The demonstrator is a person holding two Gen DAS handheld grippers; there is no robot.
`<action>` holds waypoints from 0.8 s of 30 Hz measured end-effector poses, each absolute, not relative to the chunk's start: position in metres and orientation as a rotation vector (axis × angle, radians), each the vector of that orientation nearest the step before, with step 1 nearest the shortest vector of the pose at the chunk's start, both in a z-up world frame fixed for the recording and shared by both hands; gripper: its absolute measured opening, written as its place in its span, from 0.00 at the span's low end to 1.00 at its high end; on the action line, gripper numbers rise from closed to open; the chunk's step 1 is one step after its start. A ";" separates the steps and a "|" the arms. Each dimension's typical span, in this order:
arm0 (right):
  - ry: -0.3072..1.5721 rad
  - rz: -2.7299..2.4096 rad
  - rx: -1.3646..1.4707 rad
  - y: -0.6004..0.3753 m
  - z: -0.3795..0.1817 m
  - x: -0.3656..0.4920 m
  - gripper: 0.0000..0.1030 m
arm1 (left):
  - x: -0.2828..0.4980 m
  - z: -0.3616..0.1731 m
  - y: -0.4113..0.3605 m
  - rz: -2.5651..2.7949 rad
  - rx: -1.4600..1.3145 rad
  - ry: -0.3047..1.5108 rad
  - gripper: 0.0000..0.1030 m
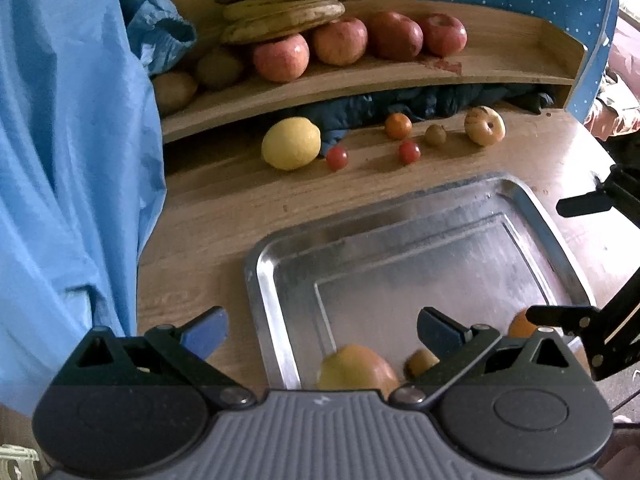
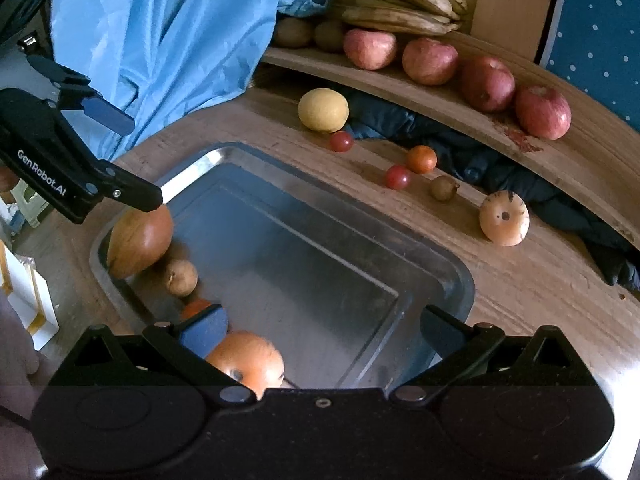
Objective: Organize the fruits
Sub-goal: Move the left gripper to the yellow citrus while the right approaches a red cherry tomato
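A metal tray (image 1: 532, 216) (image 2: 452, 268) lies on the wooden table. In it are a mango (image 1: 356, 368) (image 2: 138, 240), a small brown fruit (image 1: 420, 362) (image 2: 182, 278) and orange fruits (image 1: 522, 326) (image 2: 248, 356). My left gripper (image 1: 322, 332) (image 2: 132, 160) is open and empty above the tray's near edge, over the mango. My right gripper (image 2: 324, 332) (image 1: 556, 260) is open and empty over the tray. On the table beyond the tray lie a lemon (image 1: 291, 143) (image 2: 323, 110), two cherry tomatoes (image 1: 337, 157) (image 2: 341, 141), a small orange (image 1: 398, 126) (image 2: 421, 159), a small brown fruit (image 1: 435, 135) (image 2: 443, 188) and a pale striped fruit (image 1: 485, 125) (image 2: 505, 218).
A wooden shelf (image 1: 480, 68) (image 2: 580, 168) behind holds bananas (image 1: 280, 8) (image 2: 404, 0), red apples (image 1: 340, 42) (image 2: 430, 60) and kiwis (image 1: 176, 90) (image 2: 292, 32). Dark cloth (image 1: 420, 106) (image 2: 500, 164) lies under the shelf. Blue fabric (image 1: 72, 152) (image 2: 168, 40) hangs at the left.
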State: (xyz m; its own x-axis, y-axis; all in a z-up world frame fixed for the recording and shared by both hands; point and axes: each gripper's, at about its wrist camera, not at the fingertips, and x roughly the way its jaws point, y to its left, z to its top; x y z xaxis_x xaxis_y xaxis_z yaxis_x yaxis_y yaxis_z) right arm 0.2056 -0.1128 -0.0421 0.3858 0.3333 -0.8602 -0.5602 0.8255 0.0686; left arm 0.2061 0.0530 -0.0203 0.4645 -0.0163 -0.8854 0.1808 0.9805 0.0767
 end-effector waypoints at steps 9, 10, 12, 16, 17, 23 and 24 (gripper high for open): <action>1.027 0.556 -0.249 -0.102 -0.047 0.231 0.99 | 0.241 -0.026 0.065 -0.130 0.152 1.073 1.00; 1.028 0.555 -0.247 -0.101 -0.048 0.234 0.99 | 0.246 -0.027 0.067 -0.130 0.148 1.073 1.00; 1.031 0.549 -0.246 -0.099 -0.050 0.240 0.99 | 0.255 -0.029 0.071 -0.134 0.142 1.072 1.00; 1.038 0.533 -0.247 -0.091 -0.051 0.252 0.99 | 0.275 -0.033 0.078 -0.137 0.135 1.069 1.00; 1.040 0.530 -0.247 -0.089 -0.052 0.255 0.99 | 0.280 -0.034 0.080 -0.138 0.132 1.068 1.00; 1.038 0.506 -0.236 -0.077 -0.055 0.277 0.99 | 0.309 -0.041 0.092 -0.113 0.105 1.066 1.00; 1.037 0.503 -0.233 -0.074 -0.055 0.282 0.99 | 0.314 -0.042 0.094 -0.109 0.096 1.065 1.00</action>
State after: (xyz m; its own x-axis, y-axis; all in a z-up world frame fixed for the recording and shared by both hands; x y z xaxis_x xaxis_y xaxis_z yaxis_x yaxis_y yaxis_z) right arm 0.2816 -0.0744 -0.0554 0.4090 0.2875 -0.8661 -0.5026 0.8631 0.0492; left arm 0.3143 0.0944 -0.0423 0.4803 -0.0424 -0.8761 0.1355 0.9904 0.0263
